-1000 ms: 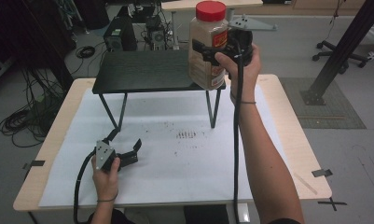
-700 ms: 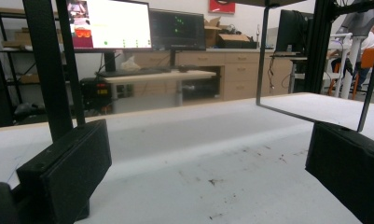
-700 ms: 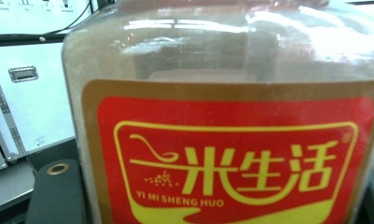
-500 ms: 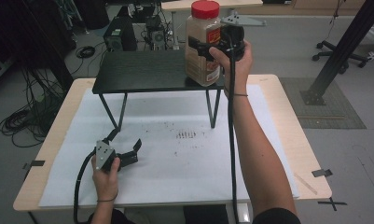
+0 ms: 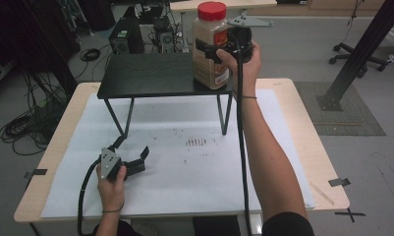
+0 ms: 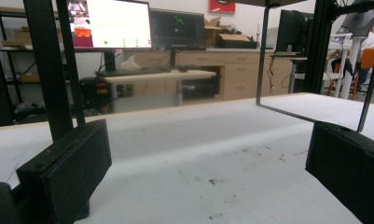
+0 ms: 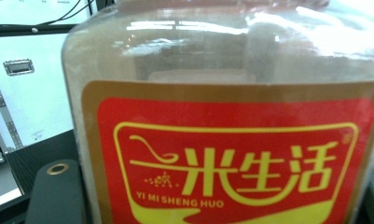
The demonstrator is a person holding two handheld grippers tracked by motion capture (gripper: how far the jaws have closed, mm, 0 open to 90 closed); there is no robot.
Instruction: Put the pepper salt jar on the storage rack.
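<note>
A clear jar of pale grain, with a red lid and a red and yellow label, stands upright at the right end of a black raised shelf. Whether its base touches the shelf I cannot tell. My right gripper is shut on the jar about halfway up, held by a hand from the right. In the right gripper view the jar is very close, with a black jaw at each lower corner. My left gripper rests open on the white paper at the front left. Nothing lies between its pads.
The shelf stands on thin black legs over the back of the paper-covered table. Dark specks mark the paper's middle. A black post and a floor mat are off to the right, and cables lie on the floor at left.
The right hand has carried the jar a little left and down, toward the shelf's right end. The left gripper has stayed put.
</note>
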